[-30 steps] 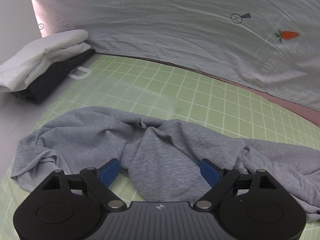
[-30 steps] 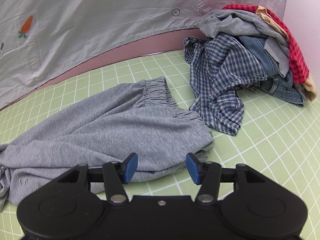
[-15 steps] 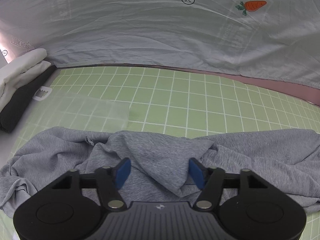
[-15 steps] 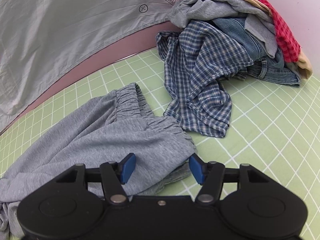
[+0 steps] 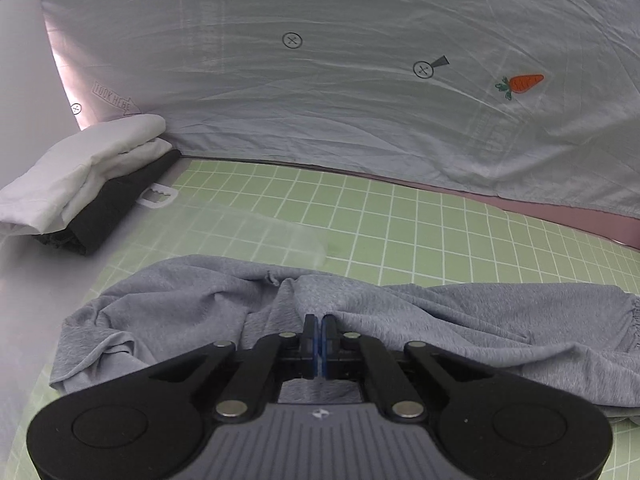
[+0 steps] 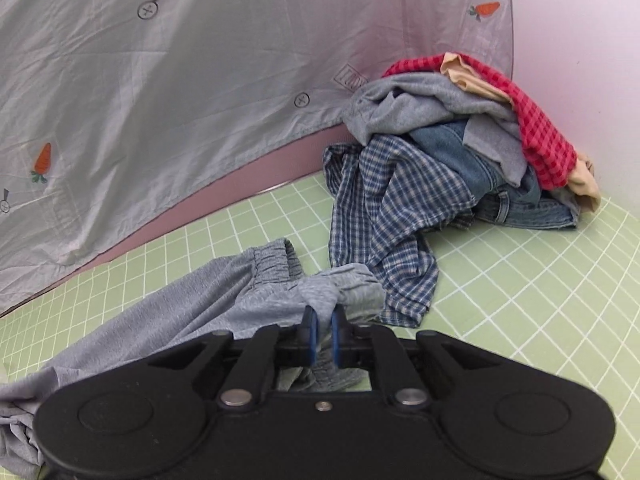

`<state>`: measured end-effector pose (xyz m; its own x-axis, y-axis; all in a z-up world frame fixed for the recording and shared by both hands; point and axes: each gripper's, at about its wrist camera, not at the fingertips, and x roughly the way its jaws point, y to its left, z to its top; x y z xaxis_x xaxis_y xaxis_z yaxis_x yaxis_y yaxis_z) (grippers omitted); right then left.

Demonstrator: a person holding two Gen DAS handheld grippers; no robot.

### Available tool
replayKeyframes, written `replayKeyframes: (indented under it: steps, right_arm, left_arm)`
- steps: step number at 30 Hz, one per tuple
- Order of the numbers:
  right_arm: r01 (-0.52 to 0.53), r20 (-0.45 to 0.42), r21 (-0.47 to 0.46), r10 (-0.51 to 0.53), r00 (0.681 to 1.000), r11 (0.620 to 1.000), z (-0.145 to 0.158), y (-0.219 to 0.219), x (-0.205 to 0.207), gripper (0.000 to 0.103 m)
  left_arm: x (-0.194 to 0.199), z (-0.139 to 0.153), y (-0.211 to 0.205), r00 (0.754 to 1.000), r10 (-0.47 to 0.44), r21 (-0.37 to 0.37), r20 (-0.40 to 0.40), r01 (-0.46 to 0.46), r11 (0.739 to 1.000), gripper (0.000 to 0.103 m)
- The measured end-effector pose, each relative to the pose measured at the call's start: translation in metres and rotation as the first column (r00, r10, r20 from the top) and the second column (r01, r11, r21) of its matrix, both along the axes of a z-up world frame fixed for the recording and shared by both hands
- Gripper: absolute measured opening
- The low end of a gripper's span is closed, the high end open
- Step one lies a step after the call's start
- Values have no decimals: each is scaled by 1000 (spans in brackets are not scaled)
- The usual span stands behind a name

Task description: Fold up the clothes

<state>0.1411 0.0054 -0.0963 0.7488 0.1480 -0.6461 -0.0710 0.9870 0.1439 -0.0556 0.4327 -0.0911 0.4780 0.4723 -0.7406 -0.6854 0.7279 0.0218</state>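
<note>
The grey sweatpants (image 5: pixel 460 332) lie rumpled across the green grid mat (image 5: pixel 420 232), stretching between the two tools, the elastic waistband (image 6: pixel 272 262) bunched at the right end. No label or print shows on them. The left gripper (image 5: pixel 319 330) sits low over the mat, pointing toward the backdrop, its blue pads pressed together on a ridge of the grey fabric near the crotch seam. The right gripper (image 6: pixel 323 326) is also low and level, its jaws nearly closed, pinching a gathered fold of the waistband.

Just beyond the waistband a blue plaid shirt (image 6: pixel 384 220) spills from a heap of unfolded clothes (image 6: pixel 480 128) with denim, grey, red check and beige pieces. At the mat's left edge a white folded garment (image 5: pixel 84 164) rests on a dark one (image 5: pixel 116 204). Behind hangs a pale sheet (image 5: pixel 320 80) printed with carrots and crossed circles; an arrow on it reads "LOOK HERE" (image 5: pixel 114 101).
</note>
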Motion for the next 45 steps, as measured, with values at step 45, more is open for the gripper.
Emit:
replayKeyframes:
  steps: [45]
  right_arm:
    - [-70,-195,-62,57,979,996,-42,-84,-122,19]
  left_arm:
    - [-234,-57,-72,934,335,-215,-123,-355,910,30]
